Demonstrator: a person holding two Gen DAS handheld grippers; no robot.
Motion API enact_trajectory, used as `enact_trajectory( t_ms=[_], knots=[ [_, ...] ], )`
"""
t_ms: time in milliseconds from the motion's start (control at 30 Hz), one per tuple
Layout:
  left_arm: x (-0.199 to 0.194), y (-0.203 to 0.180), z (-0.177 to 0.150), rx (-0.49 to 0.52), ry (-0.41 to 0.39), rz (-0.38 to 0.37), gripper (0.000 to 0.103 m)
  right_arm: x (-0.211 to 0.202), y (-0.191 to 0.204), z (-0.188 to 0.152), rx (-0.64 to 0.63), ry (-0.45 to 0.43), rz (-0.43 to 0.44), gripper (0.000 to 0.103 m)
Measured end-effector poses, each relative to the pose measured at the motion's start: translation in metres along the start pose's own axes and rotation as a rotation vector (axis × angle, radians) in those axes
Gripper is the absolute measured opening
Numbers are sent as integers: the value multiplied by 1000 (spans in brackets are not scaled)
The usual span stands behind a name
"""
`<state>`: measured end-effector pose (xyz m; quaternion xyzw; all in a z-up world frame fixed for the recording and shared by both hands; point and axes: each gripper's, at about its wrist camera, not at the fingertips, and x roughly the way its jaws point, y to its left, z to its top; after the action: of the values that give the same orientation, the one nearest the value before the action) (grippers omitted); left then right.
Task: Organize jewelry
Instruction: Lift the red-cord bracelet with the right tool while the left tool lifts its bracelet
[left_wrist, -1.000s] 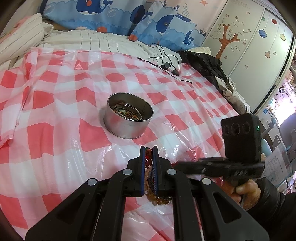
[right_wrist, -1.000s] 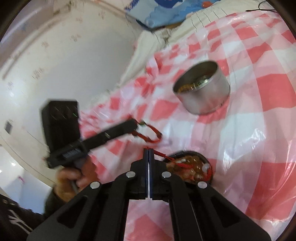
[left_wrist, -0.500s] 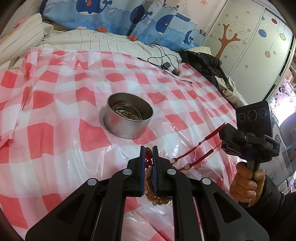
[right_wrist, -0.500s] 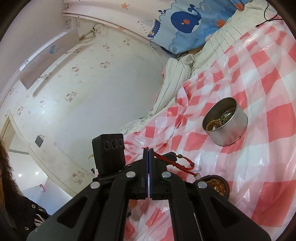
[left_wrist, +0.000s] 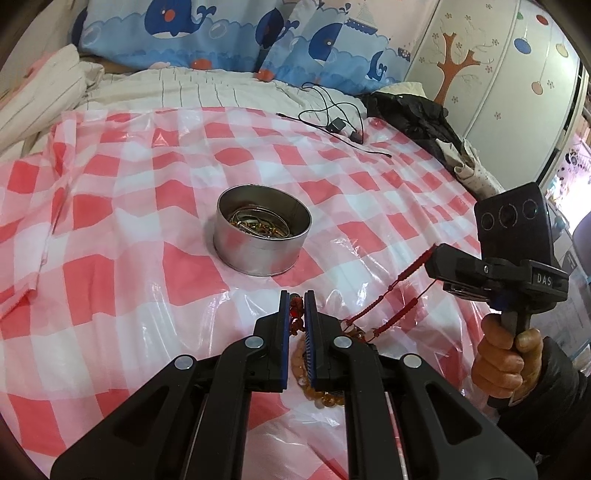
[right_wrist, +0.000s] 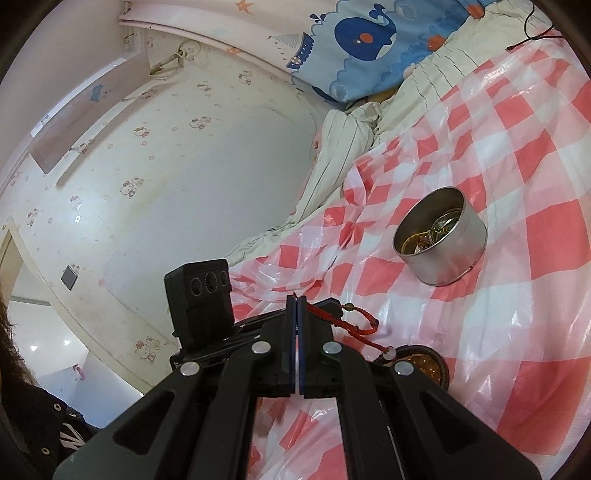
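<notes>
A red cord bracelet (left_wrist: 384, 295) with small beads is stretched between both grippers above the checked plastic sheet. My left gripper (left_wrist: 296, 297) is shut on its red beaded end, close over the sheet. Up to the right, my right gripper (left_wrist: 433, 258) is shut on the cord's other end; in the right wrist view the red cord (right_wrist: 354, 323) runs out of the shut right gripper (right_wrist: 296, 298). An amber bead bracelet (left_wrist: 301, 365) lies under the left fingers, in a dark round dish (right_wrist: 441, 365). A silver tin (left_wrist: 262, 236) holding several jewelry pieces stands beyond.
The red-and-white checked plastic sheet (left_wrist: 129, 258) covers a bed. A black cable with a charger (left_wrist: 338, 125) and dark clothing (left_wrist: 413, 118) lie at the far side. Whale-print bedding (left_wrist: 221, 33) and a wardrobe (left_wrist: 498, 74) stand behind. A person's hand (left_wrist: 506, 365) grips the right handle.
The right gripper has lifted up and away to the right of the left fingers, drawing the red cord taut between them. The left gripper and the tin have stayed put.
</notes>
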<state>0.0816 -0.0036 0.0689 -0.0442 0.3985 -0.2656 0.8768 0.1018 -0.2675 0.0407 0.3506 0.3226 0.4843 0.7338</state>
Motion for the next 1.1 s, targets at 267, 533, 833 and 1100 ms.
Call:
enact_trajectory(
  t_ms=[267,533,833,1100],
  knots=[
    [-2,-12,3,83,-3,99,7,2,0,6,5,-13,15,1],
    [-5,-20,6,127,-9,142,7,1,5,17,-1,-31,28,1],
    [-6,-12,9,85,-7,107,7,1,7,27,-36,17,-64,2],
    [7,8,2,4,23,47,36,11,0,17,-49,77,-124,2]
  ],
)
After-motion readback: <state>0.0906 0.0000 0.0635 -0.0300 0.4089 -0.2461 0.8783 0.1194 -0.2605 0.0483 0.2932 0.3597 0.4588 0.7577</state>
